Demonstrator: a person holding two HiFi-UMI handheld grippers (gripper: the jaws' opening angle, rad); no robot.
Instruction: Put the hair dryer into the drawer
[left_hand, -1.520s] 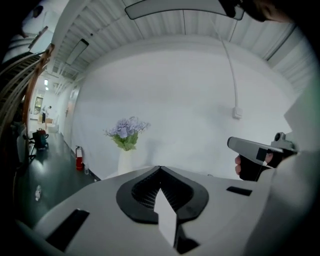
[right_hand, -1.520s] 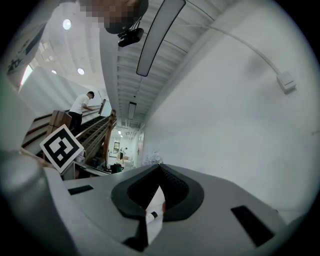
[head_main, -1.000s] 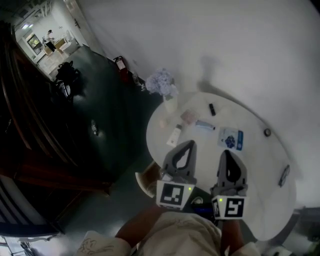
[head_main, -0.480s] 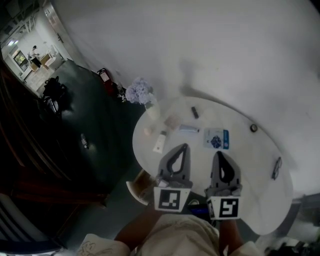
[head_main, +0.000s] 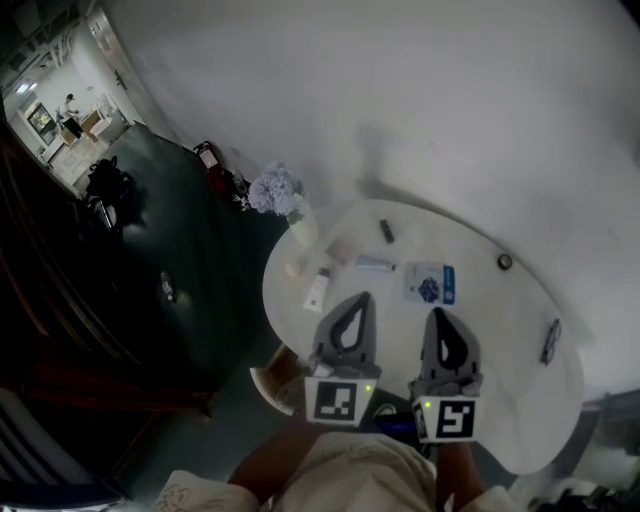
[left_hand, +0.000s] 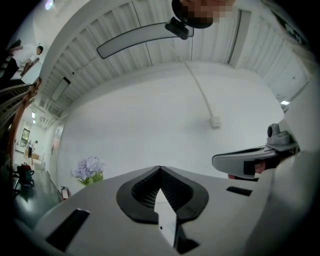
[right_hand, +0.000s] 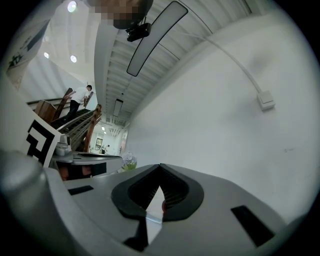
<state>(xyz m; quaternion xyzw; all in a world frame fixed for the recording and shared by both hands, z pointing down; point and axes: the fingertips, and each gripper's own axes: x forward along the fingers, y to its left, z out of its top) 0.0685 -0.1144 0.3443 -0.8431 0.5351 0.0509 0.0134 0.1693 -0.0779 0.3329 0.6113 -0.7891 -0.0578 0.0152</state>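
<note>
In the head view my left gripper (head_main: 355, 300) and right gripper (head_main: 438, 316) are held side by side, level, over the near part of a round white table (head_main: 500, 400). Both are shut with nothing between the jaws. The left gripper view shows its tips (left_hand: 160, 168) meeting against a bare white wall, and the right gripper view shows its tips (right_hand: 160, 165) meeting the same way. I can make out no hair dryer in any view. A pale boxy thing (head_main: 268, 380) sticks out under the table's left edge; whether it is a drawer I cannot tell.
On the table stand a vase of lilac flowers (head_main: 279, 192), a white tube (head_main: 318, 290), a blue-and-white packet (head_main: 430, 283), a small black stick (head_main: 386, 231) and a dark round knob (head_main: 505, 262). Dark floor and a stair rail lie to the left.
The head camera has swung, so the table sits lower and further left in the picture. Both grippers stay shut and side by side, shifted only slightly over the table.
</note>
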